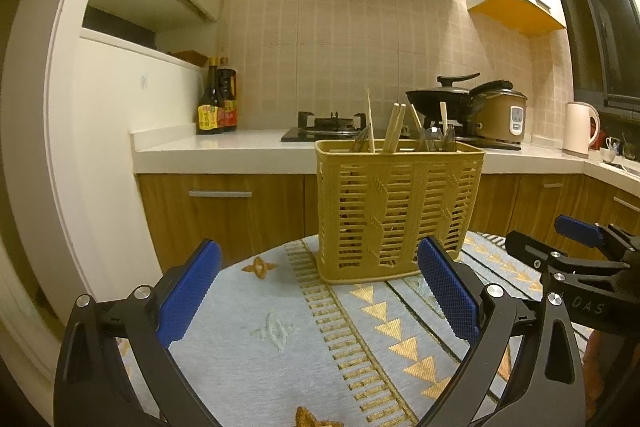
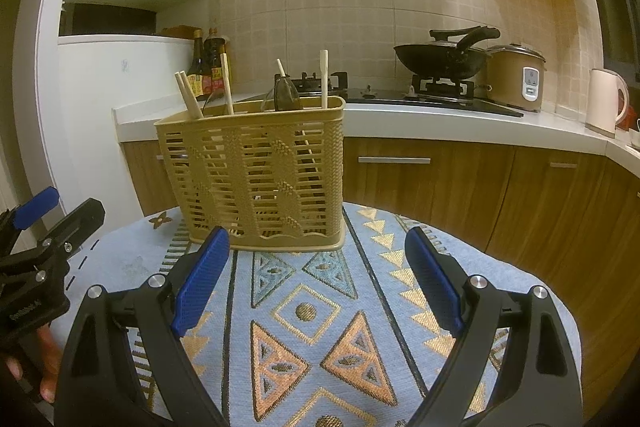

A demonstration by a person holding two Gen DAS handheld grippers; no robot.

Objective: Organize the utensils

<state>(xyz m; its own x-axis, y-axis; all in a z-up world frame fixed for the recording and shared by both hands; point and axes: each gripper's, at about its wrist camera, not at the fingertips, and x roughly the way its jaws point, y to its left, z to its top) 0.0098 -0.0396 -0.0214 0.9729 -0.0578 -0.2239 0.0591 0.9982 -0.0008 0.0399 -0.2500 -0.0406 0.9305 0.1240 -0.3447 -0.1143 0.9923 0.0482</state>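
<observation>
The left gripper (image 1: 318,291) is black, angular plastic with silver rivets, its two fingers faced with blue pads (image 1: 188,293) of fine knurled rubber. Its jaws stand wide apart, holding and touching nothing, above a woven pale-blue tablecloth (image 1: 256,359) with gold and orange triangles that covers the round bench.

Ahead of it, on the cloth, stands the tan rectangular plastic utensil basket (image 1: 396,211), upright, its walls moulded in slotted lattice with a braided relief. Pale wooden chopsticks (image 1: 394,127) lean out of its top at several angles, beside dark translucent spoon-like utensils (image 1: 436,141) whose exact kind is hard to tell.

The right gripper (image 2: 316,269), of the same black build and blue textured pads (image 2: 434,285), sits just right of the left one; its jaws too gape wide and empty, hovering over the cloth near the basket's front wall without touching it.

Behind runs a smooth white kitchen counter (image 2: 440,123) on wood-grain cabinets, carrying two dark glass sauce bottles (image 1: 218,99), a black wok (image 2: 440,61) on the gas hob, a rounded brown rice cooker (image 2: 518,75) and a pale pink kettle (image 2: 606,101).
</observation>
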